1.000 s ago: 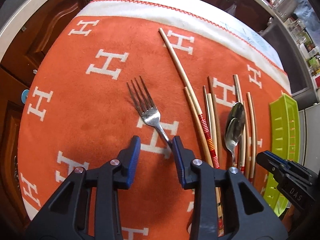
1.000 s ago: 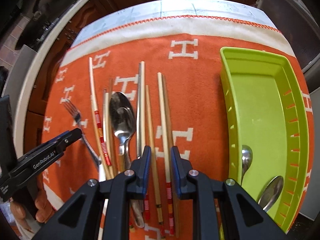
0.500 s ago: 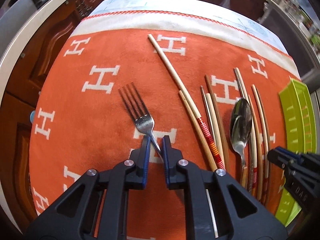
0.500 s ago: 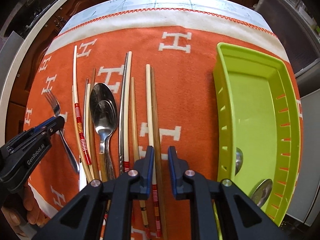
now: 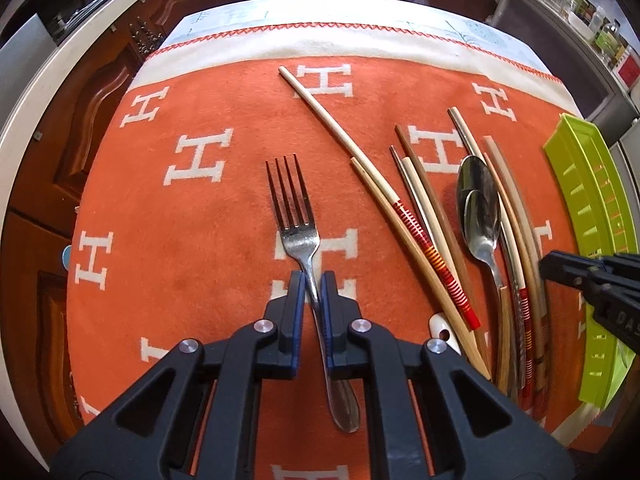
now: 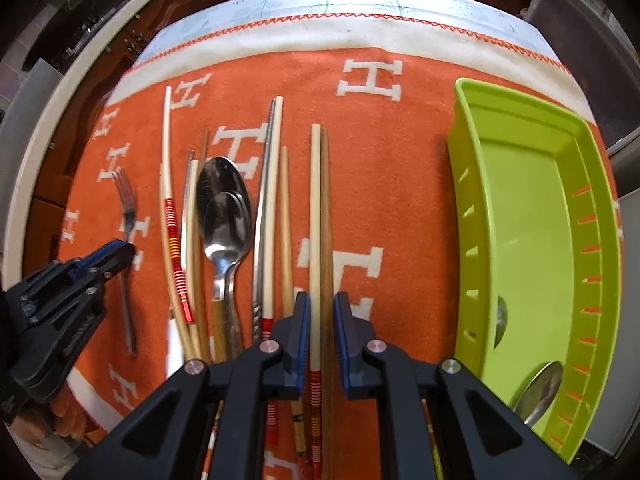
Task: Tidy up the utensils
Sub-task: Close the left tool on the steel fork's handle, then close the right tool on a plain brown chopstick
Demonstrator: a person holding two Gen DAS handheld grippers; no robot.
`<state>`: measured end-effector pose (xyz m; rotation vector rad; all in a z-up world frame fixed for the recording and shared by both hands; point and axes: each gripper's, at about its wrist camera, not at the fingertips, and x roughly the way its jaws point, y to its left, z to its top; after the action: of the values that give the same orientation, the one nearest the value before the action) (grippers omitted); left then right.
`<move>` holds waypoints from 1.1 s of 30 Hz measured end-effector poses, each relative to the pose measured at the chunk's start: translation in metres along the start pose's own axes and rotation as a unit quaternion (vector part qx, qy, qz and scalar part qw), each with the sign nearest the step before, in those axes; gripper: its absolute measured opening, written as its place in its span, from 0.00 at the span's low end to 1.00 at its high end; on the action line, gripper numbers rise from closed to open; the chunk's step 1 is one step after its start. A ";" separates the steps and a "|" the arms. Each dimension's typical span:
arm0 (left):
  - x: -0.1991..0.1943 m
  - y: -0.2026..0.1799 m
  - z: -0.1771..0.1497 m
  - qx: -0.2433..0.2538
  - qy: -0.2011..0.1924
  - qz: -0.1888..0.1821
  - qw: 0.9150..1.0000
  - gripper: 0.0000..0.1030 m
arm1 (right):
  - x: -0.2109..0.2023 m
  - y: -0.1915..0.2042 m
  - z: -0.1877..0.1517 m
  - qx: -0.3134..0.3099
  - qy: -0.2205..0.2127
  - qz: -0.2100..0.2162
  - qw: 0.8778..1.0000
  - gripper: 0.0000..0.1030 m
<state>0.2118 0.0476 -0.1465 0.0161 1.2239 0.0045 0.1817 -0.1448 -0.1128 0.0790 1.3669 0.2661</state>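
Observation:
A steel fork (image 5: 295, 216) lies on the orange cloth (image 5: 192, 232). My left gripper (image 5: 313, 284) is shut on the fork's handle. The fork also shows in the right wrist view (image 6: 126, 208), with the left gripper (image 6: 120, 250) on it. My right gripper (image 6: 321, 308) is shut on a pair of chopsticks (image 6: 321, 216), one pale and one brown, held between its blue pads. Two stacked spoons (image 6: 224, 212) and several more chopsticks (image 6: 270, 208) lie left of them. A lime-green tray (image 6: 528, 232) at the right holds two spoons (image 6: 538, 394) at its near end.
The cloth has a white border (image 5: 360, 46) at the far side, with dark wooden cabinets (image 5: 100, 80) beyond and to the left. A white utensil end (image 5: 440, 330) peeks out under the chopsticks. The right gripper's body (image 5: 600, 280) shows at the right of the left wrist view.
My left gripper closed from wide open onto the fork handle. My right gripper narrowed onto the pale and brown chopstick pair. Both views shifted slightly.

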 end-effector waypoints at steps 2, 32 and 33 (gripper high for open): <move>-0.001 0.002 -0.003 -0.011 0.001 -0.014 1.000 0.02 | -0.006 -0.001 -0.004 0.000 -0.008 0.014 1.000 0.00; -0.012 0.016 -0.024 -0.054 0.013 -0.047 0.997 0.02 | 0.000 -0.004 -0.010 0.013 0.003 0.017 1.000 0.19; -0.012 0.016 -0.024 -0.053 0.013 -0.047 0.997 0.02 | 0.002 -0.003 -0.010 0.009 0.006 0.012 1.000 0.19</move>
<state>0.1852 0.0641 -0.1431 -0.1351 1.2484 -0.0117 0.1725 -0.1485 -0.1177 0.1085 1.3800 0.2752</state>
